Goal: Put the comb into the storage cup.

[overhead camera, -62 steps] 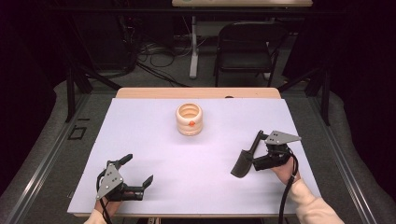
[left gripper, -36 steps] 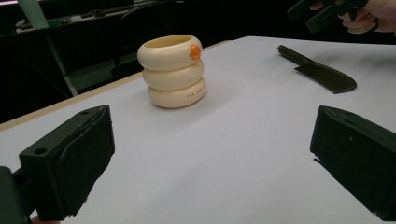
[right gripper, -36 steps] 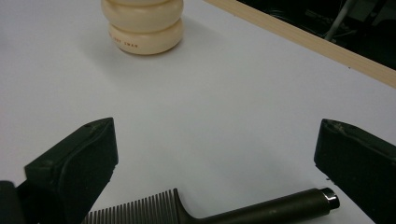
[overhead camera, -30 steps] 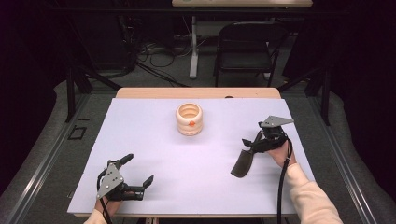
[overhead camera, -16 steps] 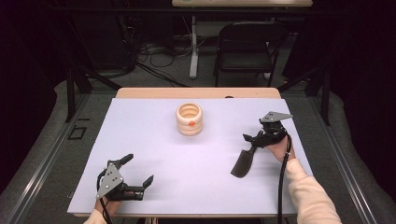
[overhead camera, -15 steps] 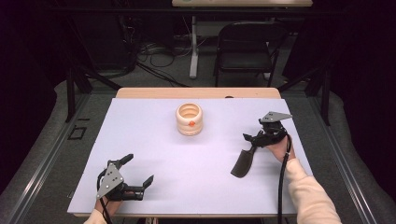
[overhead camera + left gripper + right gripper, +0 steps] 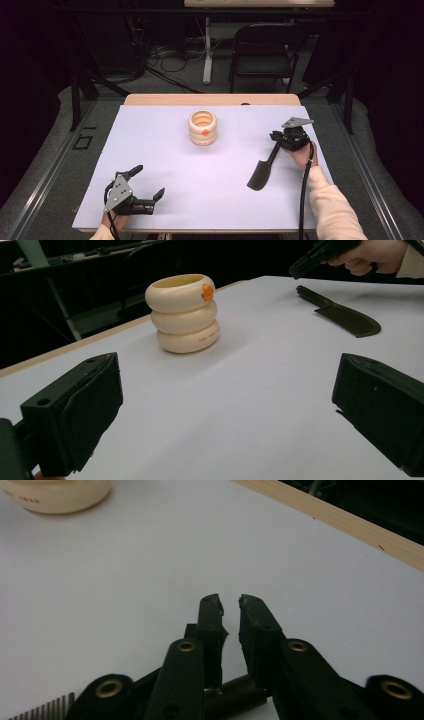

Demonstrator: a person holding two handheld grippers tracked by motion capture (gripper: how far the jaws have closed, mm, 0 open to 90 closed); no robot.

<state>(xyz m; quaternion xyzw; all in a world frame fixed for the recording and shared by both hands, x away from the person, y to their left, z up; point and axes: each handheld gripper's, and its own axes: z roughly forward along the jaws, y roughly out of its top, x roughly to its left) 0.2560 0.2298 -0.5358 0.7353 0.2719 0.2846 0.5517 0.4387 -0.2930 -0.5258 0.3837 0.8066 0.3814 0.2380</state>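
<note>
Black fingers, right gripper (image 7: 230, 602): closed onto the dark handle of the spatula, which crosses between them low in the right gripper view; they have just been closing, and only a narrow slit is left at the tips.
Spatula (image 7: 262, 171): black, flat on the white worktop (image 7: 165, 165), blade toward the person, handle end reaching up under the right gripper (image 7: 286, 141).
Left gripper (image 7: 148, 187): fingers (image 7: 75, 412) spread wide, grasping nothing, low over the near left of the worktop.
Cream ringed holder (image 7: 202, 128): upright, well apart from the spatula, toward the far edge, orange mark on its side.
Step in hand: grasping the spatula by its handle, as I judge it.
Next move: probably a lift that keeps the blade from sagging, then a carry toward the holder's open mouth.
</note>
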